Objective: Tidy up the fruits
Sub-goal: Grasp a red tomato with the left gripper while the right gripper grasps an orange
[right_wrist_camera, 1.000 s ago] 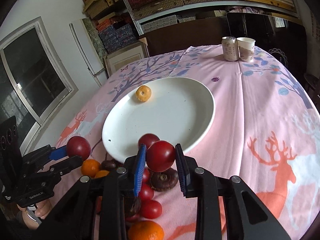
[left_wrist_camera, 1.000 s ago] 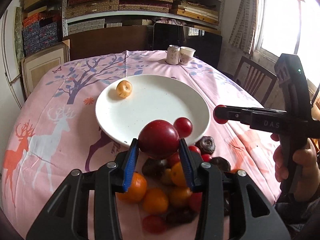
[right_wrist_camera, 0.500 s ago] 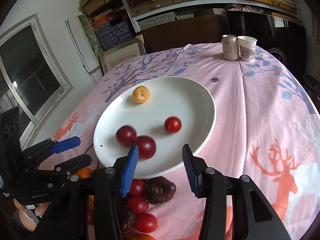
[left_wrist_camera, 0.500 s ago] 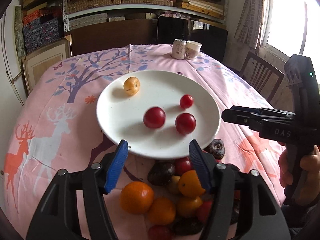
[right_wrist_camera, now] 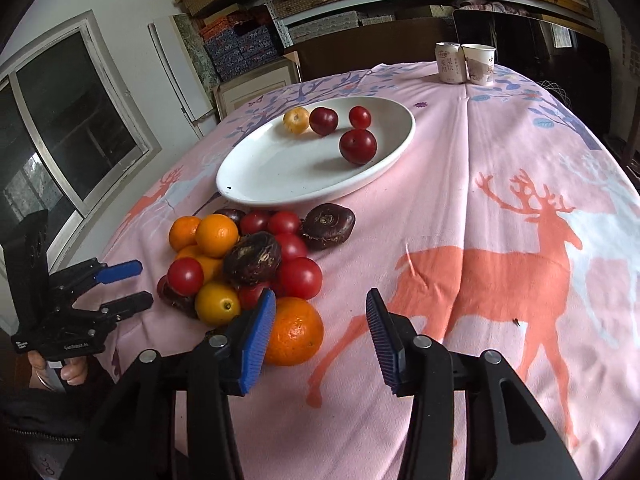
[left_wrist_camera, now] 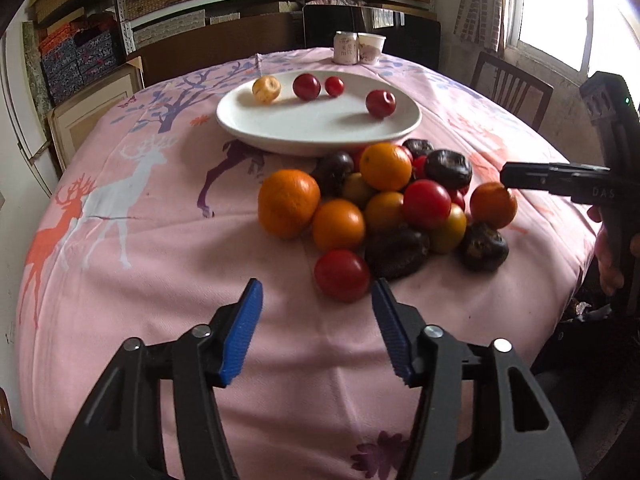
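A white plate (left_wrist_camera: 304, 124) (right_wrist_camera: 280, 168) holds a yellow fruit (left_wrist_camera: 266, 89), two dark red plums (left_wrist_camera: 306, 86) (left_wrist_camera: 380, 103) and a small tomato (left_wrist_camera: 334, 86). In front of it lies a pile of oranges, tomatoes and dark brown fruits (left_wrist_camera: 384, 208) (right_wrist_camera: 248, 256). My left gripper (left_wrist_camera: 316, 332) hovers just short of a red tomato (left_wrist_camera: 341, 275); its jaws are closing with nothing between them. My right gripper (right_wrist_camera: 320, 336) is open, its left pad beside an orange (right_wrist_camera: 294, 330) without pressing it. Each gripper shows in the other's view (left_wrist_camera: 505, 176) (right_wrist_camera: 144, 284).
A drink can (left_wrist_camera: 346, 47) and a paper cup (left_wrist_camera: 371, 48) stand at the far table edge. A wooden chair (left_wrist_camera: 512, 88) stands at the right of the table. Shelves with boxes line the back wall. The pink deer-print cloth (right_wrist_camera: 500, 240) covers the round table.
Both grippers let go of their red fruits, which now lie on the plate. Both have drawn back and down to the near side of the fruit pile.
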{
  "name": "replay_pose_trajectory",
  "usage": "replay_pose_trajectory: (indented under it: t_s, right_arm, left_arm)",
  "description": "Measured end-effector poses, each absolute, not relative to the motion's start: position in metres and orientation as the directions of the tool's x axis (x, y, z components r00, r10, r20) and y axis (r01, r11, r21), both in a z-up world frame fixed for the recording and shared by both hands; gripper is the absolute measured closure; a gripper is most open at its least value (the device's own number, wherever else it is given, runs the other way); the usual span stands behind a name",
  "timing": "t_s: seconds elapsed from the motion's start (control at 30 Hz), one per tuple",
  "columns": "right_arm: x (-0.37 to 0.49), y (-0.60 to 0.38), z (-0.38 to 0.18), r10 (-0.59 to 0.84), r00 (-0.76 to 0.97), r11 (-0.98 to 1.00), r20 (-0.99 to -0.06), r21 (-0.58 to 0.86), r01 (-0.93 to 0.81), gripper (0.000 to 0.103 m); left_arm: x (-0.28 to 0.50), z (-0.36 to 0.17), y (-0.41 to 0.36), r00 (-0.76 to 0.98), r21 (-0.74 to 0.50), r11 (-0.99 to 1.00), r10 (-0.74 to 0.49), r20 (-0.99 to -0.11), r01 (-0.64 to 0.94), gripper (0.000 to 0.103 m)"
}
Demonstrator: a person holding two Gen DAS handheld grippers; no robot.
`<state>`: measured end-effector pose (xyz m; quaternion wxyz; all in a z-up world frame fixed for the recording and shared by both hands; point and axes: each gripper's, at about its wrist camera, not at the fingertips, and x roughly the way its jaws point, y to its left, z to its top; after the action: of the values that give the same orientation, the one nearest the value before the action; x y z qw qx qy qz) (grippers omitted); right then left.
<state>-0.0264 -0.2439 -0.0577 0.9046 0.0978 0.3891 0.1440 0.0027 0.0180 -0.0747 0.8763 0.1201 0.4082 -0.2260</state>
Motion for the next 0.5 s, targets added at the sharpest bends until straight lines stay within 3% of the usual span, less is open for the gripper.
replay_pose_trajectory:
  t_s: [0.03,0.5]
  right_arm:
    - [-0.029,-0.244,-0.057,0.345,0.657,0.936,-0.67,0.3,-0.186,0.056]
    - [-0.042,-0.237,-0.053,0.342,0.651,0.939,-0.678,0.264,-0.219,0.055]
  left_arm:
    - [0.003,-0.079,0.016,0.553,0.019,0.868,-0.3,-0.778,0.497,0.062]
    - [0.017,-0.09,0.005,0.556,-0.01,0.861,-0.336,-0.76,0.508,0.063]
